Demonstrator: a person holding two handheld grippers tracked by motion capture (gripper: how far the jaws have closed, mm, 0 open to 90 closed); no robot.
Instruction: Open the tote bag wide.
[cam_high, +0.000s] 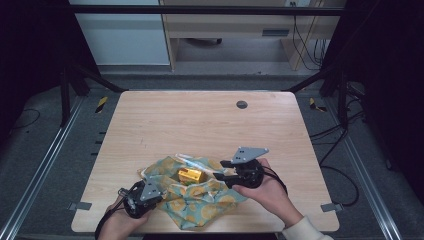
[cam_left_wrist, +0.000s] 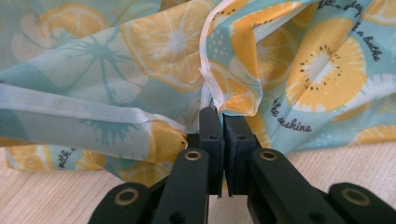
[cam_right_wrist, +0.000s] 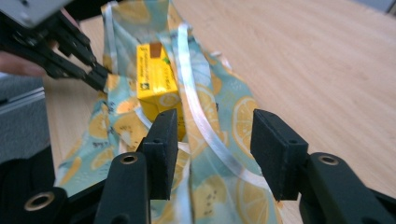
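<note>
1. Bag (cam_high: 200, 197): one cloth bag, pale blue with an orange-slice print, lies crumpled at the lower middle of the high view, on the near part of the table (cam_high: 200, 120).
2. One yellow carton (cam_high: 190, 175) sits inside the bag's open mouth, in the upper half of the bag in the high view.
3. Two grippers are at work, one in each hand.
4. The left gripper (cam_high: 157, 192) is at the lower left of the high view, against the bag's left edge; its jaws are pressed together on a fold of the bag's white-trimmed rim.
5. The right gripper (cam_high: 220, 170) is right of centre in the high view, just beside the carton; its jaws stand apart and pinch nothing.
6. The left gripper view gives that pinch from close up: the trim (cam_left_wrist: 208, 70) runs down into the closed jaws, and printed words show on the cloth at the right of the frame.
7. The right gripper view looks into the bag: the carton (cam_right_wrist: 156, 84) stands upright at upper left of centre, with a brown patch at its top, and one white strap (cam_right_wrist: 201, 116) curves down between the spread jaws without touching either.
8. That same view catches the left gripper (cam_right_wrist: 100, 77) at the upper left, clamped on the bag's edge.
9. One round grey cap (cam_high: 241, 104) sits in the table at the upper middle of the high view.
</note>
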